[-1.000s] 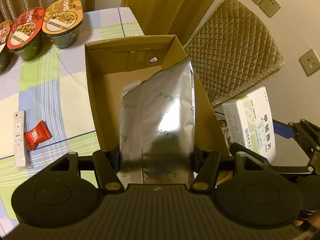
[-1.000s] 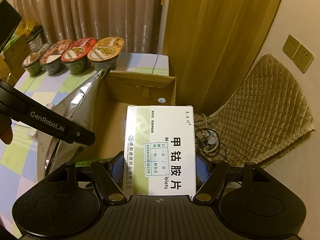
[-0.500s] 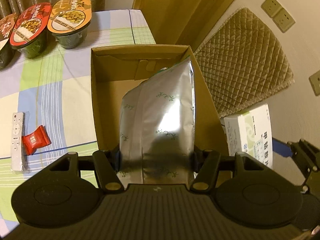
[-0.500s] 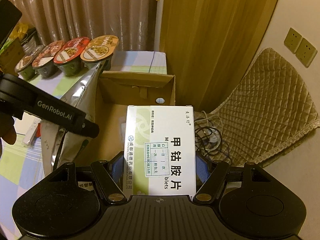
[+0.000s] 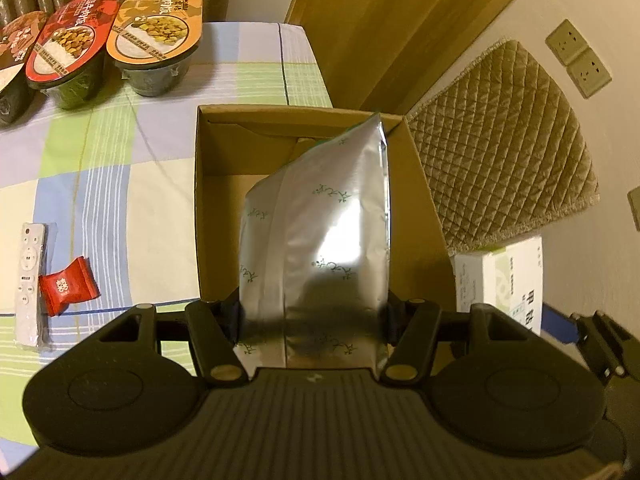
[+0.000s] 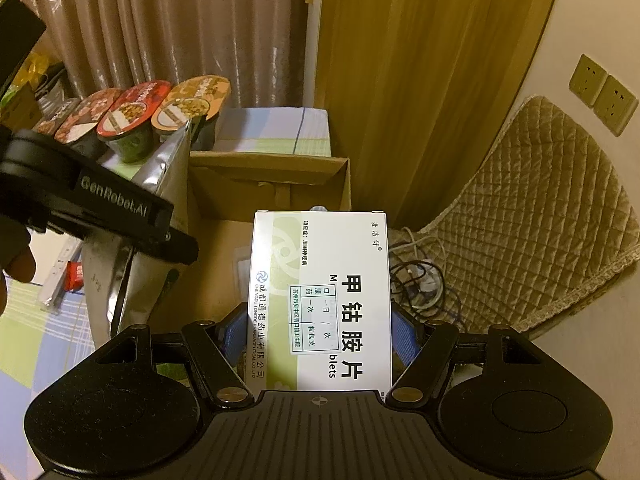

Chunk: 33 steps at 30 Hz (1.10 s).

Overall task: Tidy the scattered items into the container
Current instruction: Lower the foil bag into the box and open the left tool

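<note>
Gripping a silver foil pouch [image 5: 320, 240] between its closed fingers, the left gripper [image 5: 314, 320] is holding it directly over the open cardboard box [image 5: 216, 200]. In the left wrist view the pouch's long axis is running forward along the fingers, its sealed top pointing toward the box's far wall, so a release should drop it inside. On the checked tablecloth [image 5: 120, 160] to the left, a red candy [image 5: 68, 286] and a white remote [image 5: 28, 276] are lying side by side, waiting outside the box, with three lidded food bowls [image 5: 156, 40] sitting well beyond.

In the right wrist view, the right gripper [image 6: 320, 340] is clamping a white medicine box [image 6: 320, 300] flat, its length pointing ahead toward the cardboard box [image 6: 272, 188]. That carton is lying forward and slightly left of it; whether the medicine box is already over the rim is hard to judge. The left gripper [image 6: 132, 220] with its pouch [image 6: 160, 200] is appearing nearer the box's middle, so it seems better placed to let go first.
</note>
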Motion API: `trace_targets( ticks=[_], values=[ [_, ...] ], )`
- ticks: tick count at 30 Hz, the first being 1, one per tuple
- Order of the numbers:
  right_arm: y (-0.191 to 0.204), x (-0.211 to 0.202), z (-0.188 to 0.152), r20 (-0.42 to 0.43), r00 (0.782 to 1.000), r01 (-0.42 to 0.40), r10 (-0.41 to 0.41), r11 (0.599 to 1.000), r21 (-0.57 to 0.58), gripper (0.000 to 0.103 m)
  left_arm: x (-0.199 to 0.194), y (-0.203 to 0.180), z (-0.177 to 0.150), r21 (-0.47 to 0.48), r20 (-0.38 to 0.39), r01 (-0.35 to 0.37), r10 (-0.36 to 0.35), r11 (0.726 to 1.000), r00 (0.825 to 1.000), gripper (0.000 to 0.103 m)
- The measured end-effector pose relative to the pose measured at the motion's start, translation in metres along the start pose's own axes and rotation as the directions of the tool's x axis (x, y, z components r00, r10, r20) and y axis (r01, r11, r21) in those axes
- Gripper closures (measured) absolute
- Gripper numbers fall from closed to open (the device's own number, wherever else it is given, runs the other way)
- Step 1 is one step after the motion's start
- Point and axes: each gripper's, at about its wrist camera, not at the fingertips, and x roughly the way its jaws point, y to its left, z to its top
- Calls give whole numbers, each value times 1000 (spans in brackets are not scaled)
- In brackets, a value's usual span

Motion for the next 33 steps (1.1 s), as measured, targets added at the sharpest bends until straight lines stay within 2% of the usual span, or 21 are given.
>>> trace_targets(
  ticks=[33],
  values=[
    [0, 31, 6, -27, 1000, 4, -4, 1000, 2, 30, 35, 12, 11, -36, -20, -2, 1, 999, 1000, 45]
  ],
)
